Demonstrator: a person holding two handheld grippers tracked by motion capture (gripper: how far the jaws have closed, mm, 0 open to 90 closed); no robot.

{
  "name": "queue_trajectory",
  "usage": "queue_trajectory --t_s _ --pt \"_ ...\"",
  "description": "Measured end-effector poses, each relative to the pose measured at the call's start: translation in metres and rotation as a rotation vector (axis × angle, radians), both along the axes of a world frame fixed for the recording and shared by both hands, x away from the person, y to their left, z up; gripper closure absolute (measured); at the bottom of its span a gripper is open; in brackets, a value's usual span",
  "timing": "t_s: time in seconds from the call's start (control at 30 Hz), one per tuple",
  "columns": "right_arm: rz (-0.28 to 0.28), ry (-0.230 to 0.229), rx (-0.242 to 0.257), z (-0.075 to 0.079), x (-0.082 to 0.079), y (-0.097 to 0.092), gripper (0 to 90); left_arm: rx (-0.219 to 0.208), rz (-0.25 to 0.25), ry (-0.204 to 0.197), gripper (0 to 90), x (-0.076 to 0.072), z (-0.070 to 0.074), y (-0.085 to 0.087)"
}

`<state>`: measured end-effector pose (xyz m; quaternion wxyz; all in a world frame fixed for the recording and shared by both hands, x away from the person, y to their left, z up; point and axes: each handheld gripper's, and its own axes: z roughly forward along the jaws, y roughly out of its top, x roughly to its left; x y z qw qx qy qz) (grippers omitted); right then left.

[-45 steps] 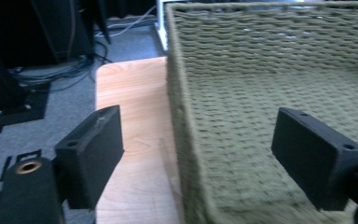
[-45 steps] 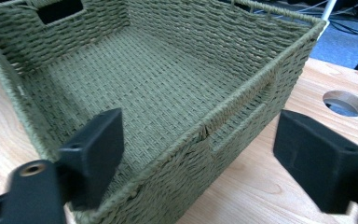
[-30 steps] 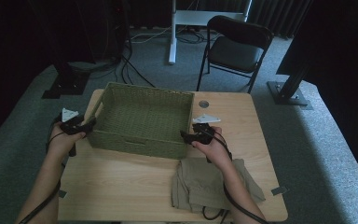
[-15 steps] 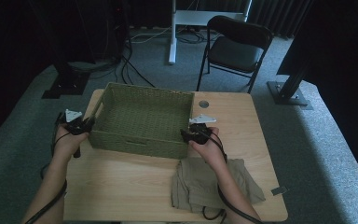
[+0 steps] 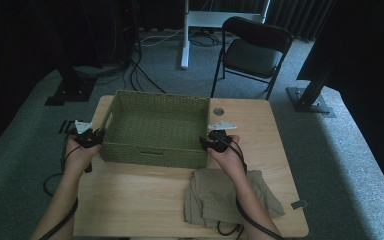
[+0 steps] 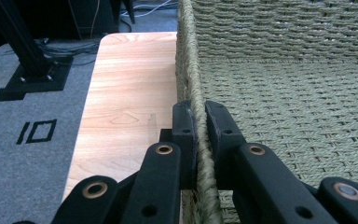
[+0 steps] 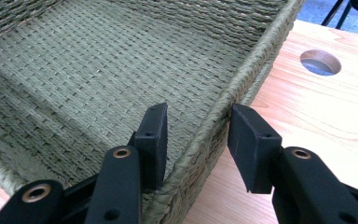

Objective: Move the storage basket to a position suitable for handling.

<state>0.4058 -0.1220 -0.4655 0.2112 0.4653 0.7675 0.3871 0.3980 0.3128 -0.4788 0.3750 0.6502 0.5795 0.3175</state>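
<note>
The left gripper (image 6: 200, 126) had clamped the rim of the basket (image 5: 155, 127) on the counter (image 5: 145, 200), while the right gripper (image 7: 196, 135), jaws just closing astride the opposite rim, needed to pinch before any lift.

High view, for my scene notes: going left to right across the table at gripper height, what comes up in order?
Left gripper → green woven basket → right gripper → bare table top.
</note>
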Motion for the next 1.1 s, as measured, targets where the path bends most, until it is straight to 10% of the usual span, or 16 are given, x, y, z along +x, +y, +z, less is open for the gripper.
queue_trajectory --t_s 1.1 --pt "-0.207 0.044 0.026 0.001 0.003 -0.052 76.5 -0.017 -0.045 0.010 83.0 -0.003 0.000 -0.065"
